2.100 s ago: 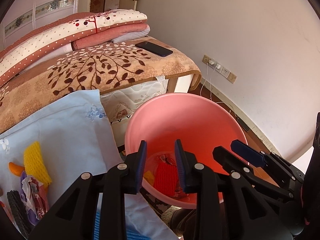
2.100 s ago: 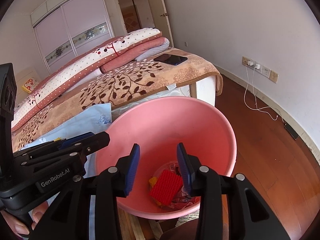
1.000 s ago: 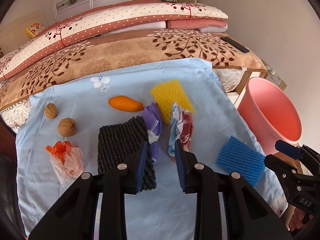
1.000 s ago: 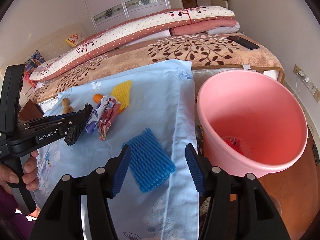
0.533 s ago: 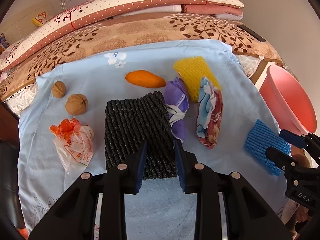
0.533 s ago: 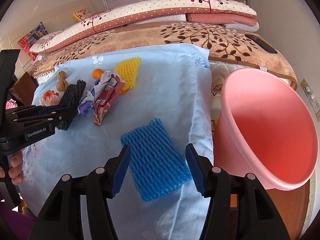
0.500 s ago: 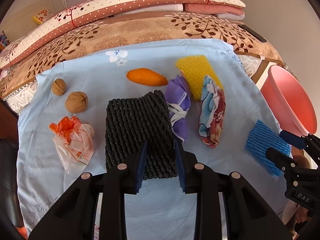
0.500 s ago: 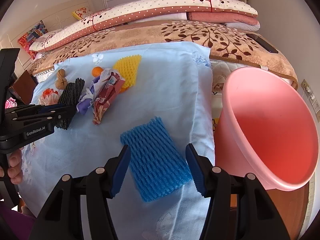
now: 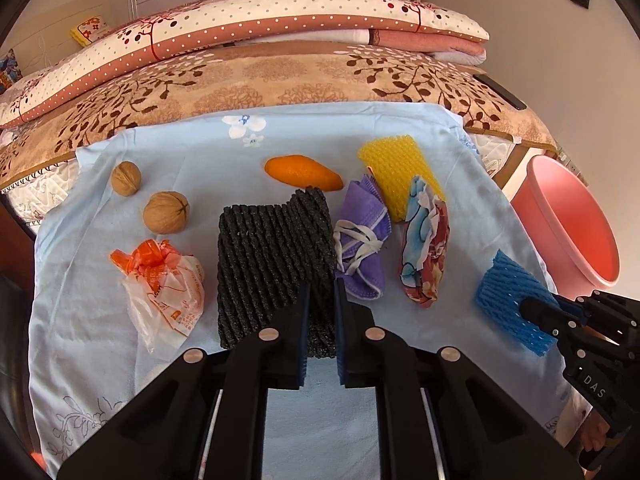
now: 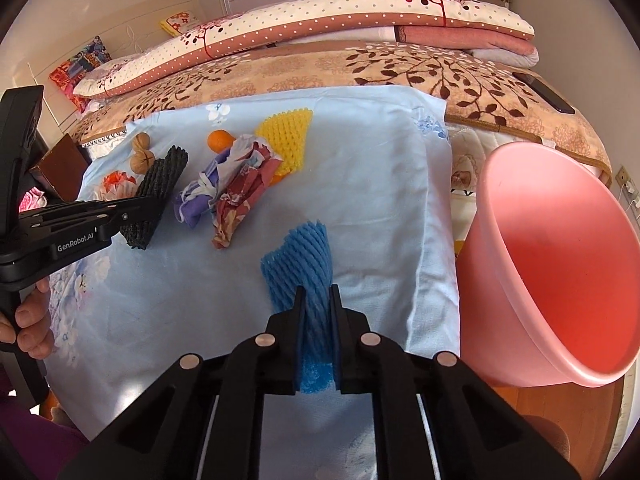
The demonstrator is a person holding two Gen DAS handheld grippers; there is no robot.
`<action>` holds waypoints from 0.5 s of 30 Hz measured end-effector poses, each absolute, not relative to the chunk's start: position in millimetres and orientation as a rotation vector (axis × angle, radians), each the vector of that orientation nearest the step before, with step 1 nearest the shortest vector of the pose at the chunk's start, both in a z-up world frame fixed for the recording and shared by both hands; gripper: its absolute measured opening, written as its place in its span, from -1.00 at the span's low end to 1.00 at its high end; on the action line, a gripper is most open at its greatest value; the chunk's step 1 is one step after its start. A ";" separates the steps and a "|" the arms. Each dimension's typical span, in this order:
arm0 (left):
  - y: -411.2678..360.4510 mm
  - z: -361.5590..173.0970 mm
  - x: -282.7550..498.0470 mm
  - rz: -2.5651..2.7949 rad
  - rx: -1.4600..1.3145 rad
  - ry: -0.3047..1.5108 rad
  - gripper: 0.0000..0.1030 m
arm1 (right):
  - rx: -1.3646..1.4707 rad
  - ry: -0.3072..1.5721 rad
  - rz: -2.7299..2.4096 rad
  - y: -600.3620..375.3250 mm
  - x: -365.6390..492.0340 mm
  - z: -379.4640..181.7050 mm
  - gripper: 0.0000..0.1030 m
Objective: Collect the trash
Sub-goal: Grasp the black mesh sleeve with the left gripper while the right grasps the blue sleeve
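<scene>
Trash is lying scattered on the blue sheet (image 9: pixel 168 364), and pickup is under way. Nearest, the right gripper (image 10: pixel 317 320) is closing on the blue foam net (image 10: pixel 298 258); the left gripper (image 9: pixel 321 312) is closing on the black foam net (image 9: pixel 272 256). Beyond them, wrappers and walnuts are waiting. Next, judged: lifting both nets clear and carrying them to the pink bin (image 10: pixel 560 264).

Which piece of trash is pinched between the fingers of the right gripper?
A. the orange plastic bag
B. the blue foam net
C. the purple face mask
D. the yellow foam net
B: in the right wrist view, the right gripper is closing its jaws on the blue foam net, squeezing it narrow.
</scene>
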State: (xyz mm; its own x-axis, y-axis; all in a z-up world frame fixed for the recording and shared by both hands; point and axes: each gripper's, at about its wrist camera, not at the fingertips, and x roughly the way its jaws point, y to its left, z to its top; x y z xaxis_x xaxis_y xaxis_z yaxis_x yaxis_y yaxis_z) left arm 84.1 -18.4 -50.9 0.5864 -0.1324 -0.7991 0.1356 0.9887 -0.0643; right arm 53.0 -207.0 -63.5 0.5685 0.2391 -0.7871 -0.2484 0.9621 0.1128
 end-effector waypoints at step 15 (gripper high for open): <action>-33.4 -17.3 87.9 -0.200 -0.035 0.802 -0.80 | 0.079 0.756 0.199 -227.8 55.2 -18.9 -0.81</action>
